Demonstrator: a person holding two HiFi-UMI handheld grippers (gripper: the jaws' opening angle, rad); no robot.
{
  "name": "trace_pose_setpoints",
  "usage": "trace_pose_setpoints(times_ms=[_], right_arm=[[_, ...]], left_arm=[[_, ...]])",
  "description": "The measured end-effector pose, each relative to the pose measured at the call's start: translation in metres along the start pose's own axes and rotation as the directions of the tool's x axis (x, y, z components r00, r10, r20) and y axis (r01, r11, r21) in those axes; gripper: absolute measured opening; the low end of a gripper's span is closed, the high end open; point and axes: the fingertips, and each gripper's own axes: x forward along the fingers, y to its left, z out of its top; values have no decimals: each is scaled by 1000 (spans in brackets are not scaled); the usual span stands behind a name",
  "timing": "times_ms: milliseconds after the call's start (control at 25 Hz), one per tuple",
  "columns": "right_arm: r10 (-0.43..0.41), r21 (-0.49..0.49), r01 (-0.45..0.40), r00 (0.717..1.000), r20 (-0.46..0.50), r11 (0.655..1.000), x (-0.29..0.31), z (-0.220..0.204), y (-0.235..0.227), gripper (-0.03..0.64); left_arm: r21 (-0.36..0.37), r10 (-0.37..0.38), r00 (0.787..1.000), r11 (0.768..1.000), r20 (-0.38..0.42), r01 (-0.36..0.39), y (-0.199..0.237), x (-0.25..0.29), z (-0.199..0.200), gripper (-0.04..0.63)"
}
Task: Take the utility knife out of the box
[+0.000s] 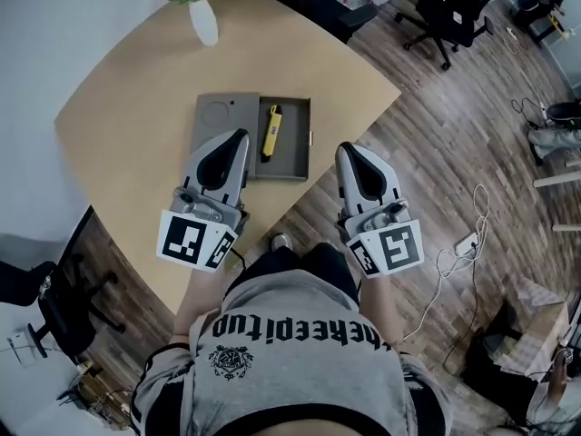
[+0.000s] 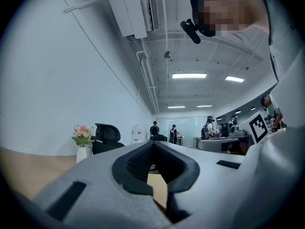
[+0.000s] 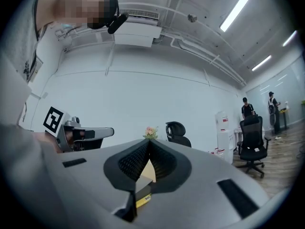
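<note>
A flat grey box (image 1: 296,149) lies open on the tan table (image 1: 127,107). The yellow utility knife (image 1: 271,131) lies lengthwise in its right compartment. My left gripper (image 1: 241,135) hovers over the box's near left part, jaws shut and empty, its tips just left of the knife. My right gripper (image 1: 344,149) is shut and empty too, beyond the box's right edge near the table's corner. In the right gripper view a strip of the yellow knife (image 3: 144,200) shows below the closed jaw tips (image 3: 148,141). The left gripper view shows closed tips (image 2: 153,143) over tan tabletop.
A white vase with pink flowers (image 1: 203,16) stands at the table's far edge. Black office chairs (image 1: 452,7) sit on the wood floor beyond. A cable and power strip (image 1: 465,243) lie on the floor to the right. Several people stand far off (image 2: 209,126).
</note>
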Motion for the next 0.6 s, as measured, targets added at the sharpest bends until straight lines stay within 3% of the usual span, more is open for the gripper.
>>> trace_pose_setpoints(times_ms=[280,600], right_arm=[[-10,-6,10,1000,-10,1000,9,0,0,8],[44,-2,-44,999,-23,999,29,-4,1,8]], left_arm=[[-18,-8,1000,1000,-3,8,9,3,-4,18],[-7,28,1000,1000,-4,-28,20,2,-6,18]])
